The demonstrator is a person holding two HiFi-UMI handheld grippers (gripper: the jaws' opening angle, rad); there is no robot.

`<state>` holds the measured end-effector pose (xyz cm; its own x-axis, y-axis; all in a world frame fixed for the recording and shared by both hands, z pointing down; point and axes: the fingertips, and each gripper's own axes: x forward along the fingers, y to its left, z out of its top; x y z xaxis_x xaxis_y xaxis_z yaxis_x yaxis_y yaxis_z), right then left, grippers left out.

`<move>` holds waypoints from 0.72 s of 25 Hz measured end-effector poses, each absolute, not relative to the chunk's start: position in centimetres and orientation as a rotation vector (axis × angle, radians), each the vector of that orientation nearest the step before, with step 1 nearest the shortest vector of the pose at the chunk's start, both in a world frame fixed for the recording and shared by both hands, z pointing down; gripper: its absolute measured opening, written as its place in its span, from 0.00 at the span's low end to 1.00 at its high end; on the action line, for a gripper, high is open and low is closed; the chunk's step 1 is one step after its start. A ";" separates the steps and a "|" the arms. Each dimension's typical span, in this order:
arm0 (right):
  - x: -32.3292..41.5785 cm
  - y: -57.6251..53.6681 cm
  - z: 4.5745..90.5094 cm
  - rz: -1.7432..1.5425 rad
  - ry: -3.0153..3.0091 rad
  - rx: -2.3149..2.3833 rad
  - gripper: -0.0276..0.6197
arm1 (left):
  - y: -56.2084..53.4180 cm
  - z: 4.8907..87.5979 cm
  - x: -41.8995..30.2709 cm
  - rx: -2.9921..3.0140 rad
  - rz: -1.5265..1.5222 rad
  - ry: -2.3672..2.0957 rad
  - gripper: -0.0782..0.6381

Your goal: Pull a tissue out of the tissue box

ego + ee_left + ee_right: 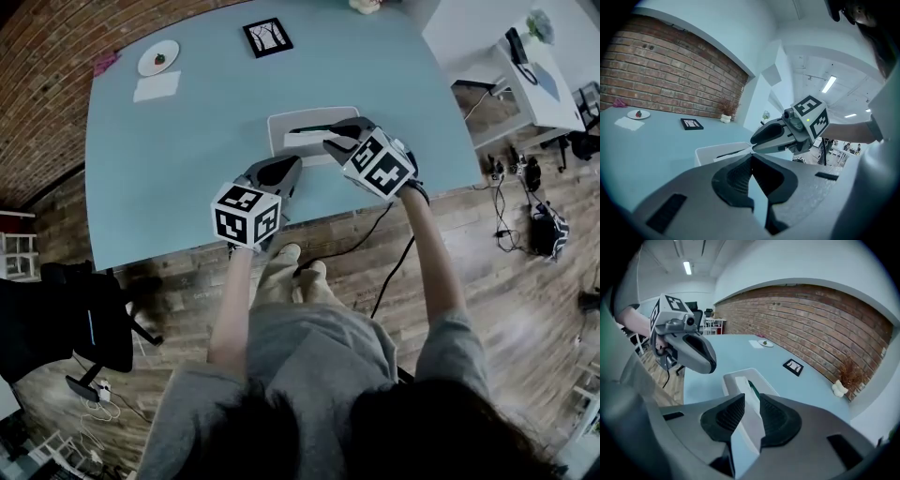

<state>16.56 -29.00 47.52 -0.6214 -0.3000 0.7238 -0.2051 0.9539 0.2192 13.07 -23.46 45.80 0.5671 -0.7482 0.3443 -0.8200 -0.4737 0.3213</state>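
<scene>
left tool (751, 161) closed, empty; right tool (747, 401) apart over tissue box (281, 120); tissue (305, 139) in slot

left gripper (750, 161) — tips seemingly touching, pointing near level | right gripper (746, 411) — jaws apart, pitched downward

Head view overhead, all share tissue box (275, 127)

Fingers (733, 180) seemingly shut — tissue box (710, 153) beyond.
</scene>
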 end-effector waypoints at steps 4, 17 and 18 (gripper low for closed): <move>16.2 -29.0 48.6 -0.186 -2.213 0.252 0.18 | -23.4 46.5 12.7 2.327 0.213 -1.262 0.11; 15.6 -30.1 51.7 -0.272 -2.056 0.078 0.23 | -24.0 48.1 12.0 2.283 0.215 -1.268 0.11; 15.6 -30.1 51.9 -0.266 -2.051 0.079 0.23 | -24.0 48.2 12.1 2.282 0.217 -1.265 0.11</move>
